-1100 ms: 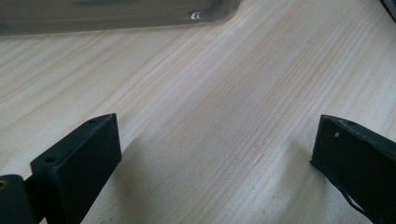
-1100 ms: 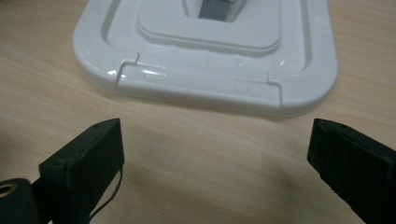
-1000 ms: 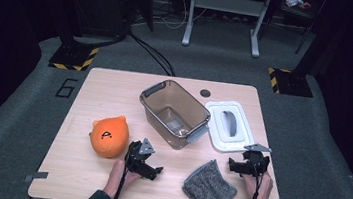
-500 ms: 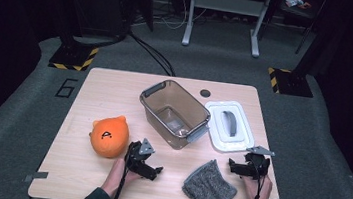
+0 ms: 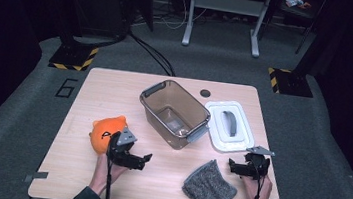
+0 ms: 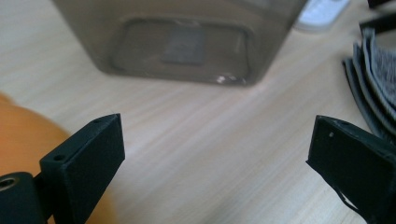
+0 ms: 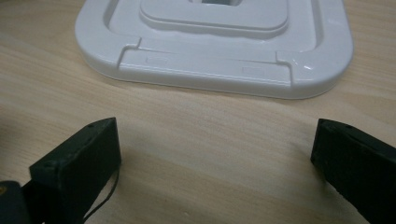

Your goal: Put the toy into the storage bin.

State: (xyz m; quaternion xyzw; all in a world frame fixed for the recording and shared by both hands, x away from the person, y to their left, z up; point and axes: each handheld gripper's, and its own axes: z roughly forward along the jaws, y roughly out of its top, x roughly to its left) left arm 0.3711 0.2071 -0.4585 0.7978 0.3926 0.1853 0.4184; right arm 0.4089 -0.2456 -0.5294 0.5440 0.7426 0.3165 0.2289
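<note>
Across the high view: wooden worktop (image 5: 115,92) at frame centre. Clear brown bin (image 5: 174,113) in the middle, lidless; white lid (image 5: 229,126) flat just to its right, touching or nearly so. Orange plush toy (image 5: 103,132) at lower left. Grey knitted cloth (image 5: 209,188) at lower right, near the bottom edge. Left hand-held gripper (image 5: 145,157) lies just right of the plush toy, jaws spread, holding nothing. Right hand-held gripper (image 5: 233,165) sits just right of the cloth and below the lid, jaws parted, holding nothing. One hand behind each, both entering from the bottom edge.

Left gripper view: two black jaws wide apart at lower left and lower right, bare worktop (image 6: 205,154) between them. Bin (image 6: 177,42) across the top of frame. Plush toy (image 6: 23,140) at the left edge, beside the left-hand jaw. Cloth (image 6: 373,74) at the right edge.

Right gripper view: jaws wide apart, bare worktop (image 7: 210,158) between. Lid (image 7: 215,42) across the top, well clear of both jaws.
</note>
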